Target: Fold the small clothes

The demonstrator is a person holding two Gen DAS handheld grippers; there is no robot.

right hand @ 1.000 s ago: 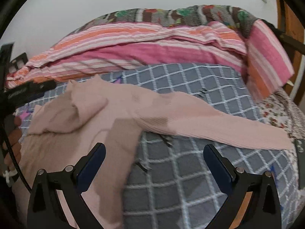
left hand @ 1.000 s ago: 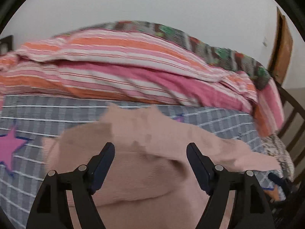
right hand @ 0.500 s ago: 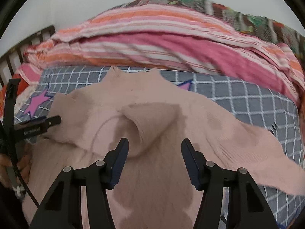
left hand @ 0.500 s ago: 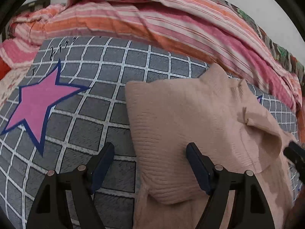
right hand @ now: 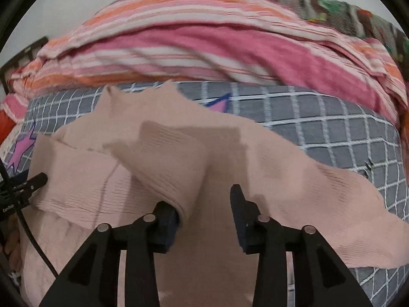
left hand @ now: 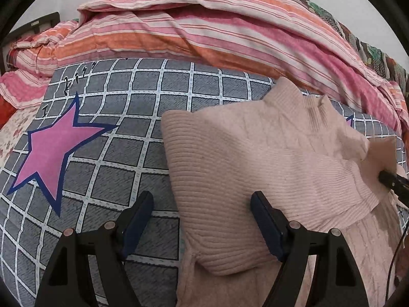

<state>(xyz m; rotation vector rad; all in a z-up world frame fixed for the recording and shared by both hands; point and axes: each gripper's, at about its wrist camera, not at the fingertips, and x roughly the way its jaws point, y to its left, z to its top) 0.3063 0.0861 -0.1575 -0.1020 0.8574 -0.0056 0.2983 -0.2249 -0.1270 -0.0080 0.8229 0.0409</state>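
A pale pink knit sweater (left hand: 255, 158) lies on the grey checked bedsheet (left hand: 122, 153), its left sleeve folded across the body. My left gripper (left hand: 202, 220) is open over the sweater's left edge, one finger over the sheet, one over the knit. In the right wrist view the sweater (right hand: 158, 158) fills the middle; its right sleeve (right hand: 332, 204) stretches out to the right. My right gripper (right hand: 204, 212) is open, with the folded sleeve's cuff (right hand: 184, 194) between the fingers, against the left one. The right gripper's tip shows in the left wrist view (left hand: 391, 179).
A rumpled pink and orange striped quilt (left hand: 204, 33) is piled along the far side of the bed. A pink star print (left hand: 53, 151) marks the sheet at left. A dark bed frame (left hand: 30, 28) shows at far left.
My right gripper has moved in low over the folded sleeve, and the cuff now lies between its fingers. My left gripper has edged slightly forward along the sweater's left edge.
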